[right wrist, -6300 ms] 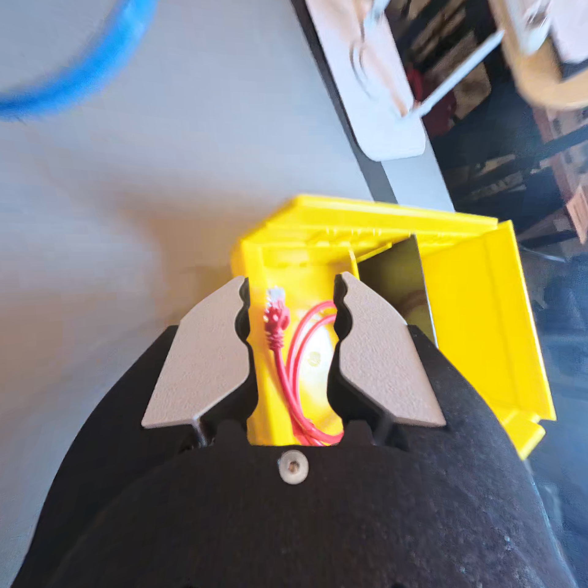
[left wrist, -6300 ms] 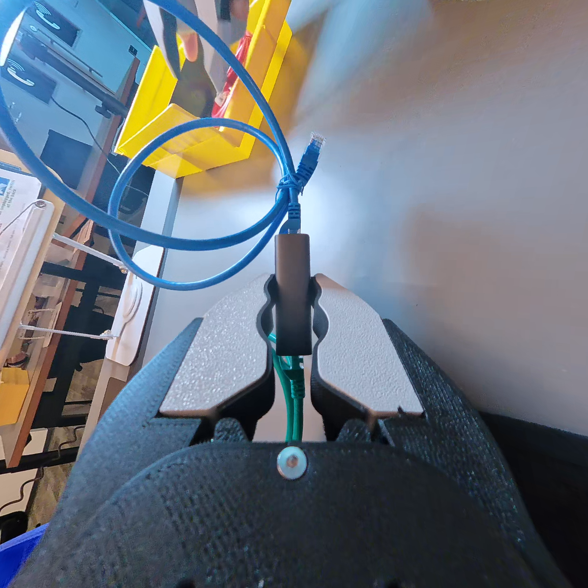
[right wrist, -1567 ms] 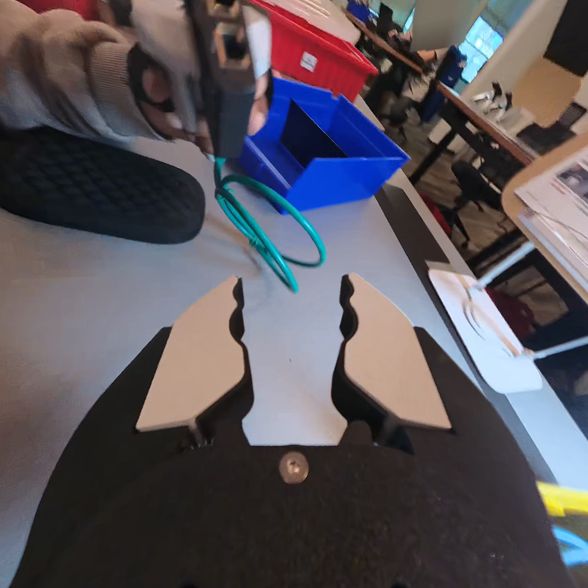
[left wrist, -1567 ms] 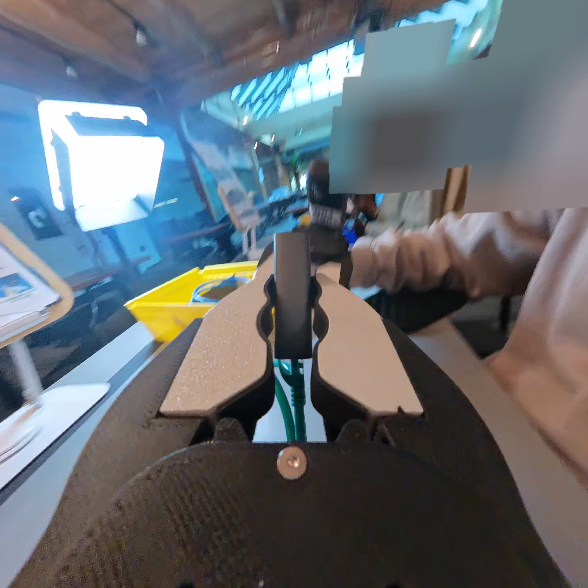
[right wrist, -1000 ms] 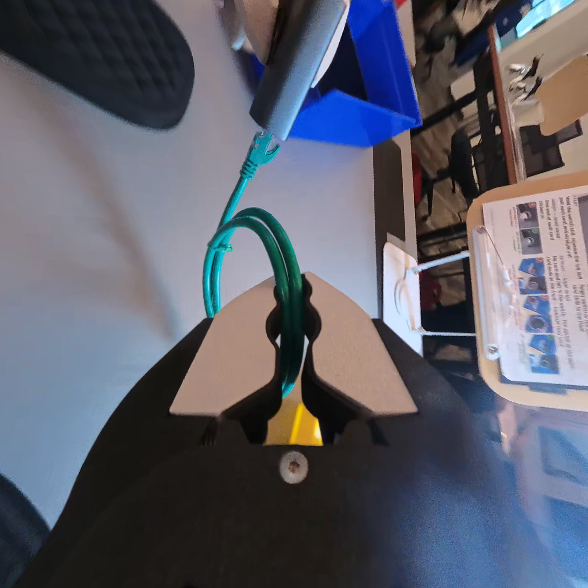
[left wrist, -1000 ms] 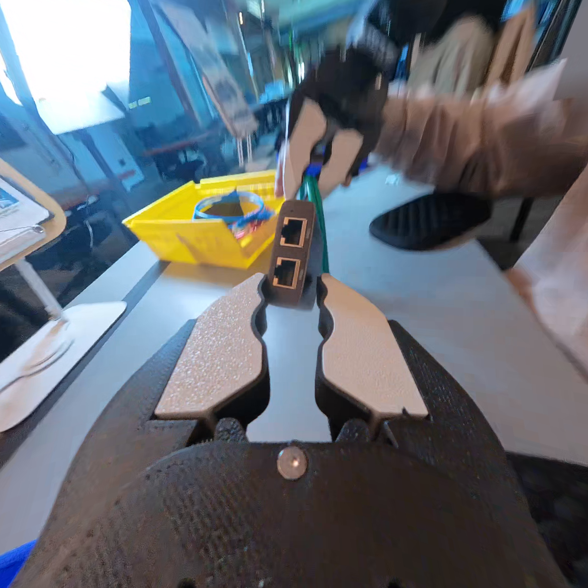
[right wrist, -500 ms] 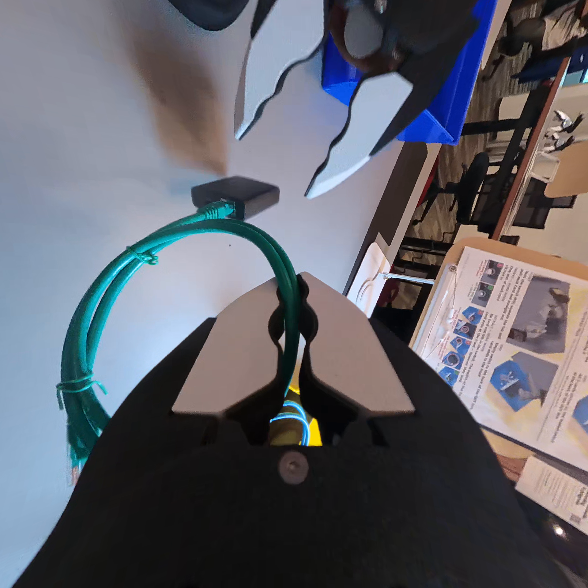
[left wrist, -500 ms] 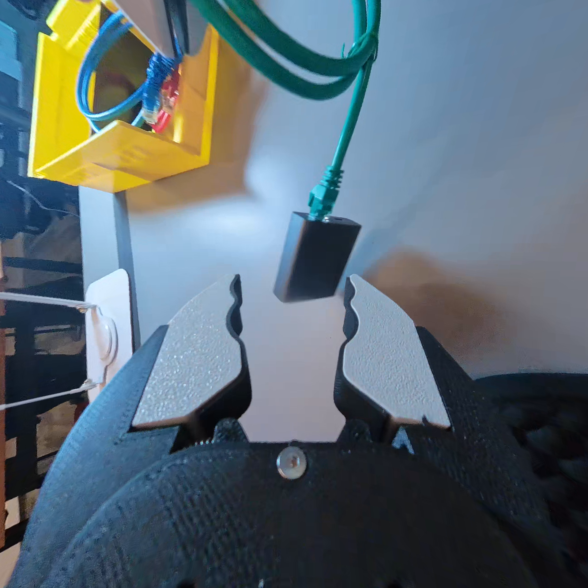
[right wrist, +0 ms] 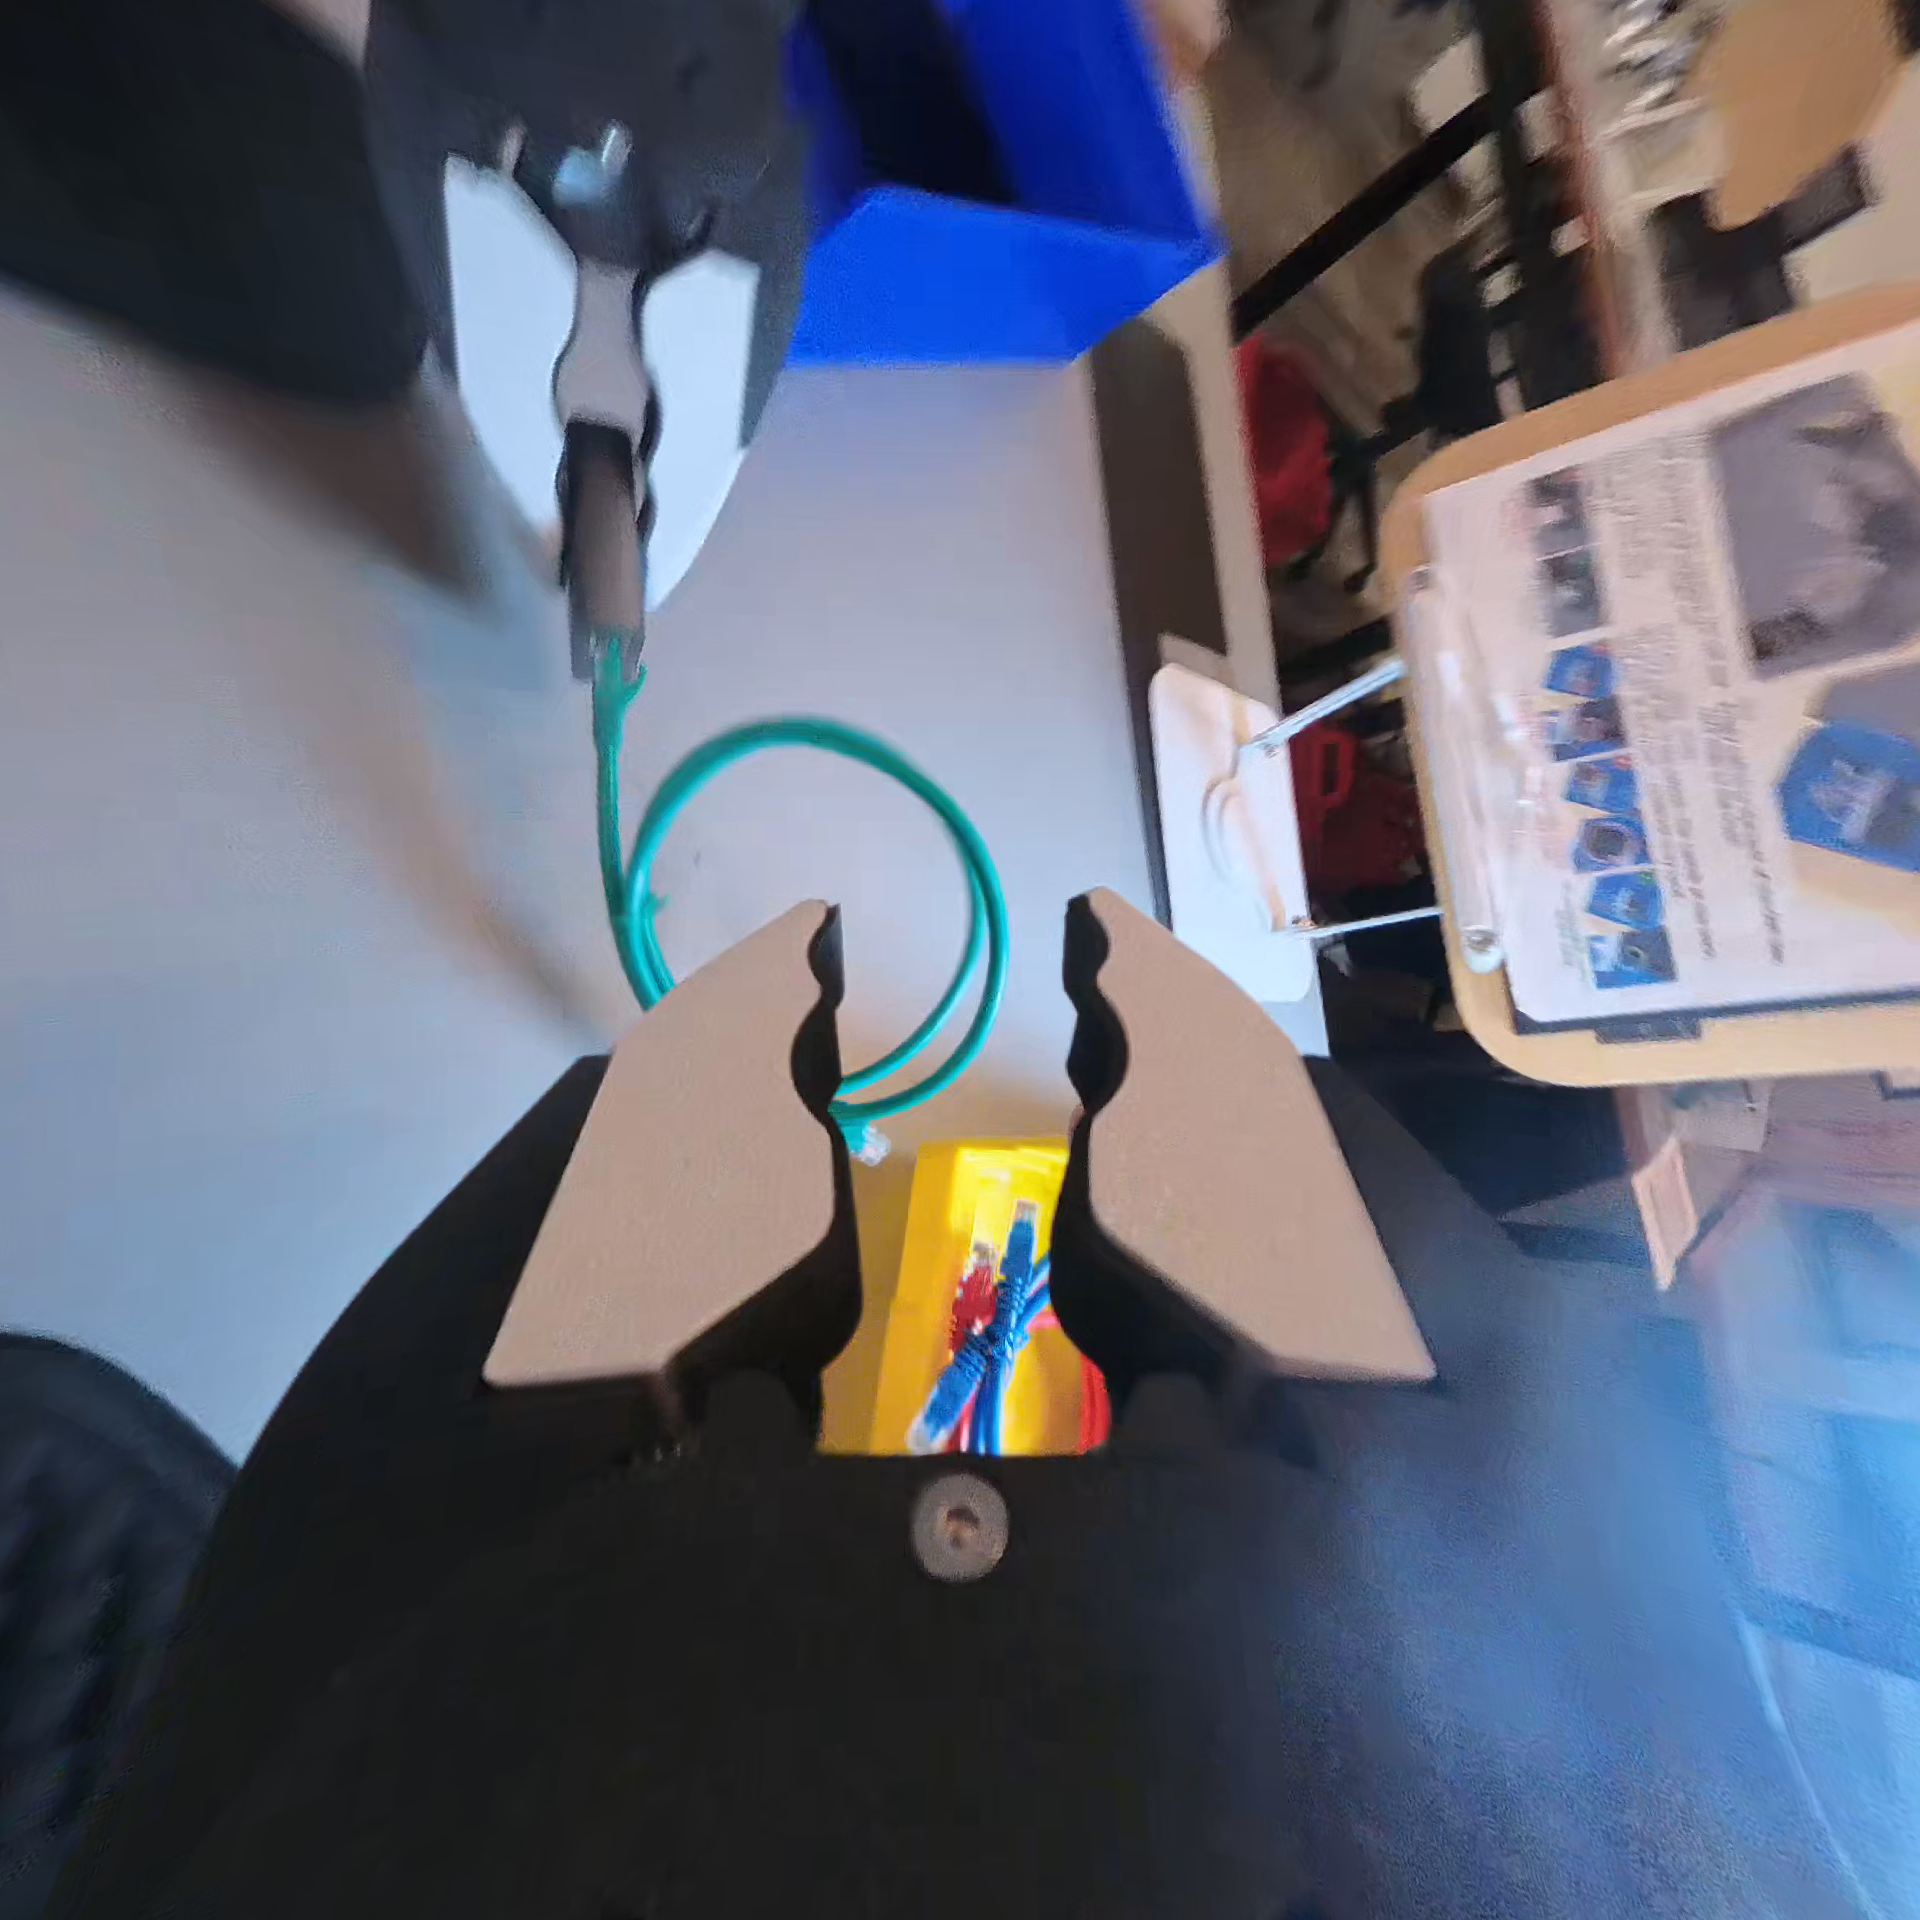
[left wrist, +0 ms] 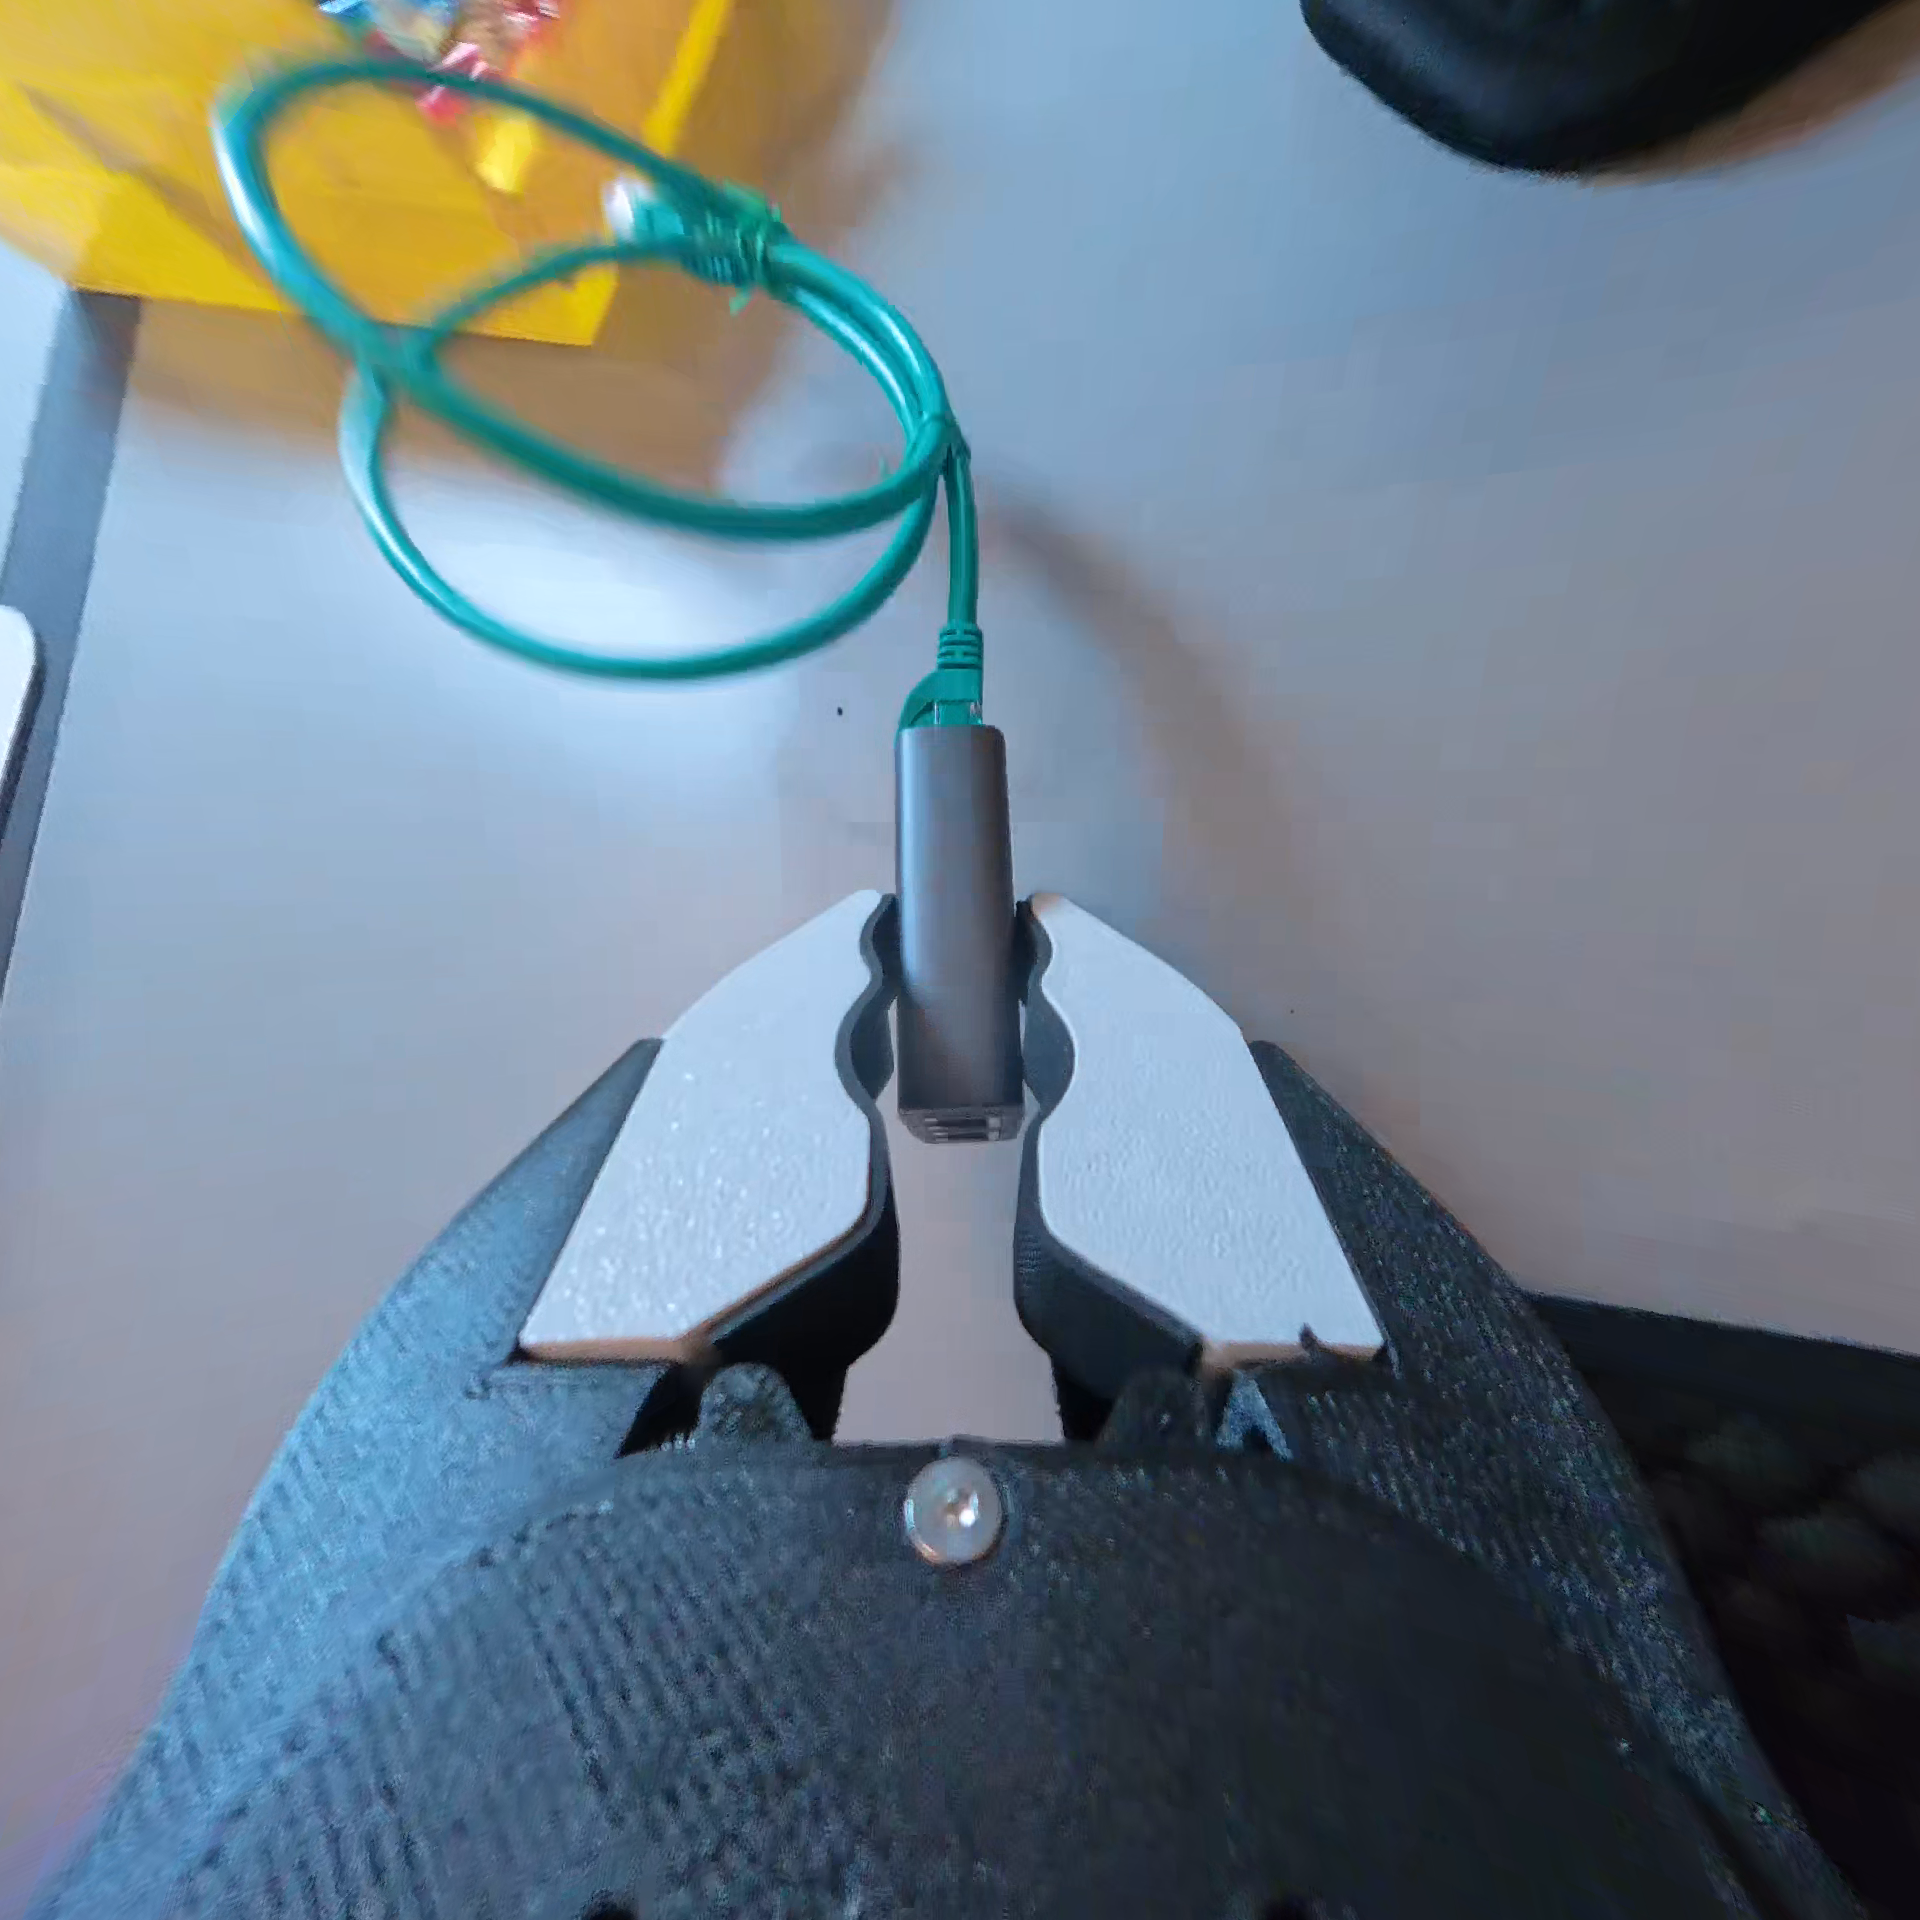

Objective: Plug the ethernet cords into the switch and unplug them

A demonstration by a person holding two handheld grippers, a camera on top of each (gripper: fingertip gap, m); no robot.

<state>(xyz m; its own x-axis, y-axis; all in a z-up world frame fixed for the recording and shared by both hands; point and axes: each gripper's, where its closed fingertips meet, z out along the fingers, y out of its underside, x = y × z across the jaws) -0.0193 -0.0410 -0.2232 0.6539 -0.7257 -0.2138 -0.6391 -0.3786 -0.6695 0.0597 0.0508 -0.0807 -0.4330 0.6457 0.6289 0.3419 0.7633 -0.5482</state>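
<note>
My left gripper (left wrist: 954, 914) is shut on the small dark grey switch (left wrist: 954, 883), which lies lengthwise between the fingers. A green ethernet cord (left wrist: 665, 520) is plugged into the switch's far end and coils over the grey table toward the yellow bin. In the right wrist view the switch (right wrist: 601, 520) and the green cord (right wrist: 935, 831) show ahead, held by the left gripper (right wrist: 603, 436). My right gripper (right wrist: 951, 914) is open and empty above the cord's loose loop. The cord's free plug (right wrist: 868, 1143) lies near my left finger.
A yellow bin (right wrist: 935, 1299) with blue and red cords (right wrist: 987, 1320) sits below my right gripper; it shows at top left in the left wrist view (left wrist: 312, 208). A blue bin (right wrist: 987, 260), a clipboard stand with an instruction sheet (right wrist: 1662, 675) and a black mat (left wrist: 1610, 73) surround the table (left wrist: 1455, 727). There is about 20 centimetres between the tips of the two grippers.
My left gripper closed on the switch, which half a second ago hung free between open fingers. My right gripper opened and let go of the green cord, which dropped onto the table.
</note>
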